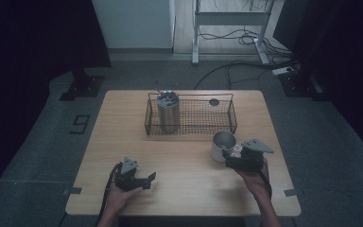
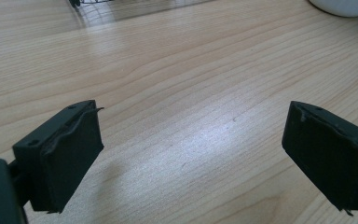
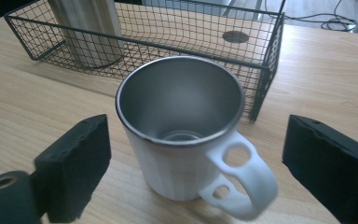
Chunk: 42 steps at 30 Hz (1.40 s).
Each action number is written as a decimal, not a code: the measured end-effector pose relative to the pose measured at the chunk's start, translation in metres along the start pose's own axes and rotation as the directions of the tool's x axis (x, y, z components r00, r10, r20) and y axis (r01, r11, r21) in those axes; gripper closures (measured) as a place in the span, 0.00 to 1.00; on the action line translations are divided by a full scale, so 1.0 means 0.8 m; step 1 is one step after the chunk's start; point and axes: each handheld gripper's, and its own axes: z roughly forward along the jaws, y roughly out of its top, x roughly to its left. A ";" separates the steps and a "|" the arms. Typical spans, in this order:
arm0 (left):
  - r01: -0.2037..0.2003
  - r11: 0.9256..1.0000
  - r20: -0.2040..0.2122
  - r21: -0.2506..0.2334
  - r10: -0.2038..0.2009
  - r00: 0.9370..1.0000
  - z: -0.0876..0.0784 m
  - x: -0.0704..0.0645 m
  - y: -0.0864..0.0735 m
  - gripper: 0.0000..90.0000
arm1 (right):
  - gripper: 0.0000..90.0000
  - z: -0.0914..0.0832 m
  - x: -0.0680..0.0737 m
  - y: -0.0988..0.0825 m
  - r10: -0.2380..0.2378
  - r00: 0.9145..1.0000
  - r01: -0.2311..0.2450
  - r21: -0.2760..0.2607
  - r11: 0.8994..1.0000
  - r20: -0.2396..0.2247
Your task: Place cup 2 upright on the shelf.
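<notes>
A white mug point(image 1: 222, 144) with a steel inside stands upright on the wooden table point(image 1: 184, 161), just in front of the wire basket point(image 1: 191, 113). In the right gripper view the mug point(image 3: 182, 140) sits between my black jaws, handle turned toward me and to the right; the pads stand apart from its wall. My right gripper point(image 1: 231, 158) is open right behind the mug. My left gripper point(image 1: 147, 180) rests at the front left of the table, open over bare wood point(image 2: 191, 135), with nothing between its jaws.
The black wire basket point(image 3: 265, 70) holds a tall steel tumbler point(image 1: 167, 111) at its left end and a small dark round lid point(image 1: 214, 101) at its back right. Cables and a desk frame lie on the floor beyond the table.
</notes>
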 end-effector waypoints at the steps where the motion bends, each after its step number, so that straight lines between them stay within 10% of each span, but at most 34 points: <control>1: 0.001 1.000 0.001 -0.001 -0.001 1.000 0.000 0.000 0.000 0.05 | 0.05 0.003 0.000 0.001 -0.004 1.000 0.004 0.006 1.000 -0.004; 42: 0.006 0.998 -0.006 0.056 -0.006 1.000 0.006 -0.003 -0.002 0.07 | 0.00 0.075 0.014 0.010 -0.011 0.998 0.005 0.102 0.995 0.057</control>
